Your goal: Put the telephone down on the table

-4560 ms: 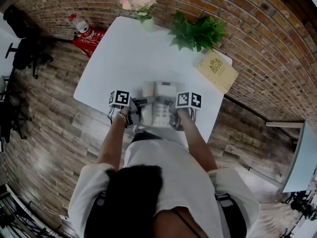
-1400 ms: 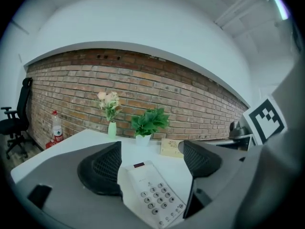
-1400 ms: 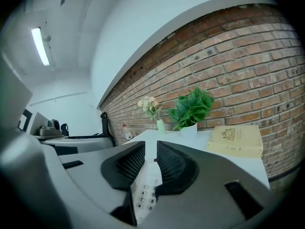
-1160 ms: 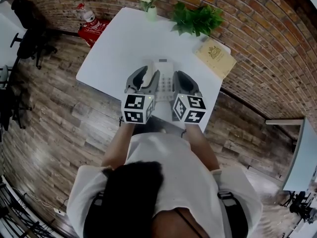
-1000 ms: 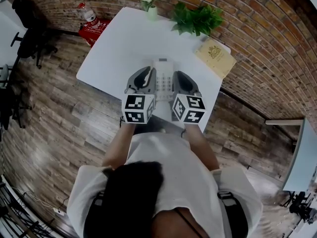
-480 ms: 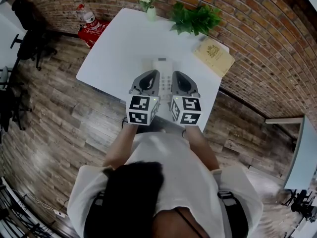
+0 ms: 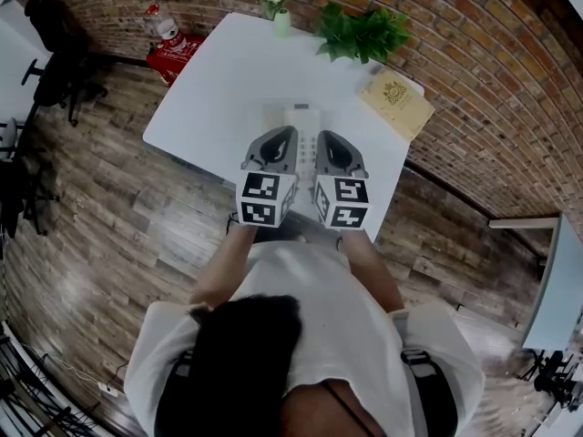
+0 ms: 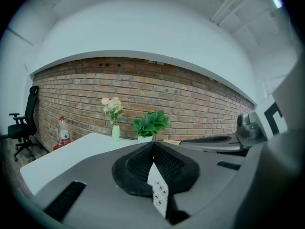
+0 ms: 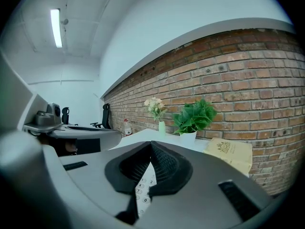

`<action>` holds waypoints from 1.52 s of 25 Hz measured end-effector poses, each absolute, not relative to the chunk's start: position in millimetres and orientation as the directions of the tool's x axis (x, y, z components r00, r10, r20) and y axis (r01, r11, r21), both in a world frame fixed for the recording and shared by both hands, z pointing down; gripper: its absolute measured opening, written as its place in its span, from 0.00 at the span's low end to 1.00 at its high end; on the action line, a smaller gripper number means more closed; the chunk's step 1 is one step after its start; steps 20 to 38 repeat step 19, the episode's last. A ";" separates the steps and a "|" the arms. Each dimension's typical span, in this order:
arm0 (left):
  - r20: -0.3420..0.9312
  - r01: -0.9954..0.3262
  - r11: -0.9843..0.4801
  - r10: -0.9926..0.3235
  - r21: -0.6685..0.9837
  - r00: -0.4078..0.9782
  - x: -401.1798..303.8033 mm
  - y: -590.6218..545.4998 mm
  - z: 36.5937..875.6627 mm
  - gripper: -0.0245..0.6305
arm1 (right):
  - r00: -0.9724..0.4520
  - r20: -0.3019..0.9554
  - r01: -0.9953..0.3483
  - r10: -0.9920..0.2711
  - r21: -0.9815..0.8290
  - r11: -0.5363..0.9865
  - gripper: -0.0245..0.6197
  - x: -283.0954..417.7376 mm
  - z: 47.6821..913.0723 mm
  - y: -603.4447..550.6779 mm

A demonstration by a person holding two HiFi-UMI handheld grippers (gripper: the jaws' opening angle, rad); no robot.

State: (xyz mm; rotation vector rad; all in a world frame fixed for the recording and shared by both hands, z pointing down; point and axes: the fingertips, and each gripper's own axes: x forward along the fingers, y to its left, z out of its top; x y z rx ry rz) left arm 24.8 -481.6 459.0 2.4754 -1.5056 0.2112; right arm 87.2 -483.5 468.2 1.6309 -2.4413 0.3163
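fingers (image 8: 136, 166) together, empty, on left gripper (image 7: 282, 136), right gripper (image 7: 322, 138), telephone (image 7: 301, 116) beneath

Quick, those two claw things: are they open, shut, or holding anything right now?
Left gripper: closed, holding nothing; the telephone sits on the table beneath it.
Right gripper: closed, holding nothing.

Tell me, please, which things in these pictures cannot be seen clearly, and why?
- Telephone: in the head view the left gripper and right gripper cover most of it; each gripper view shows only a few keys.
- Book: cover print too small in the head view.
- Bottle: label too small in the head view.
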 end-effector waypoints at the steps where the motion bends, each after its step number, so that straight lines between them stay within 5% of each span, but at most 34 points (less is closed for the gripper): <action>1: 0.245 -0.889 -0.440 -0.855 0.127 0.458 24.3 -481.4 459.5 0.08 | -0.378 0.275 -0.925 -0.884 -0.071 0.373 0.08 86.8 468.1 -483.2; 38: 0.258 -0.892 -0.431 -0.854 0.136 0.452 22.4 -485.2 466.8 0.08 | -0.395 0.290 -0.917 -0.871 -0.075 0.391 0.08 80.5 469.8 -489.2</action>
